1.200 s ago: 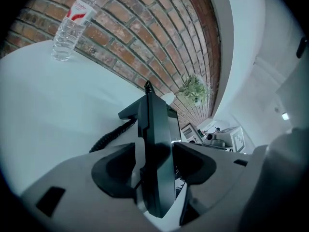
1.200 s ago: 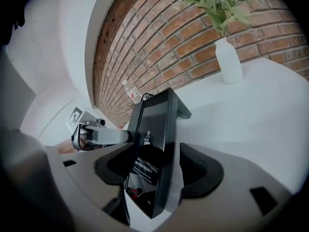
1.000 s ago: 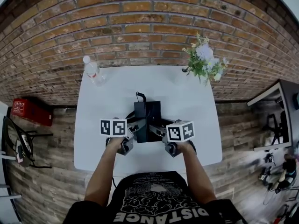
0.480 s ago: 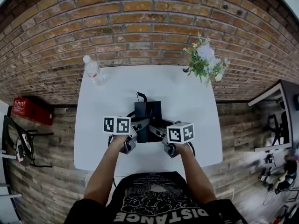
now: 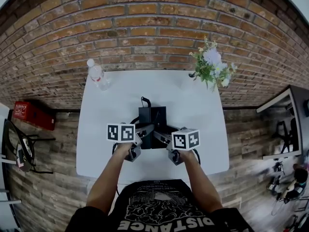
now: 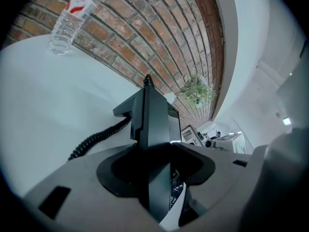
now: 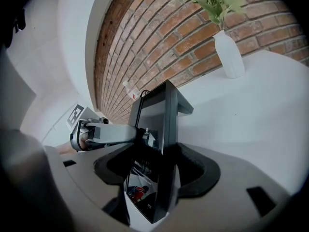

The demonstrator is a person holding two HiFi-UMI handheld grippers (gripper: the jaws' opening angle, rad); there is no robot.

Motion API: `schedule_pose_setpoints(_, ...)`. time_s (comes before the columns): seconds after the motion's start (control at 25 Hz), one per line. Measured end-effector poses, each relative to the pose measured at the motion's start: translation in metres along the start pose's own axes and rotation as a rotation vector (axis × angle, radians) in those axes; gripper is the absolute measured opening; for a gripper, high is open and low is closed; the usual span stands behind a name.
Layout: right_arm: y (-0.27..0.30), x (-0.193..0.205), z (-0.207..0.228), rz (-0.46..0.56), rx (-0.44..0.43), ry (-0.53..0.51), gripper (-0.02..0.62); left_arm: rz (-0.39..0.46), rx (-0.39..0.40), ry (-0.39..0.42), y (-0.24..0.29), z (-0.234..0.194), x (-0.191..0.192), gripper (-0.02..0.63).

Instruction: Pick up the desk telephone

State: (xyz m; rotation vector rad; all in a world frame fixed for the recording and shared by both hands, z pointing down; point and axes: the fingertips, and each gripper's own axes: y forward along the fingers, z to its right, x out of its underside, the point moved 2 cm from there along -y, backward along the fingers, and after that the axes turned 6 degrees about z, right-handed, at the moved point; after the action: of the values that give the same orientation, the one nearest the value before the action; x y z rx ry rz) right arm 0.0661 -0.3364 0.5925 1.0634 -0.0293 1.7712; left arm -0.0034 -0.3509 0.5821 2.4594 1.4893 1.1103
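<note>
Now gripped, lift pending.
The left gripper [image 5: 143, 130], jaws just closing, and right gripper [image 5: 164, 136] clamp the desk telephone's [image 5: 152, 116] sides.

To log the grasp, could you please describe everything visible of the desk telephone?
The desk telephone is black, plastic-looking, with a glossy screen and a coiled cord trailing left. It stands mid-way along the white table, the left gripper, whose jaws have just been closing, and the right gripper clamping opposite sides.
</note>
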Motion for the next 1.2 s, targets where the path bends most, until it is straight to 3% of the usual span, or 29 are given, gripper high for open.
schedule_pose_setpoints(0.76, 0.004, -0.061, -0.059, 0.071, -0.108, -0.175, 0.267, 0.198, -0.027, 0.056, -0.053, 0.030, -0.058, 0.216)
schedule_pose_setpoints(1.2, 0.029, -0.096, -0.139, 0.104, -0.249, -0.294, 0.267, 0.351, -0.137, 0.156, -0.136, 0.037, -0.103, 0.216)
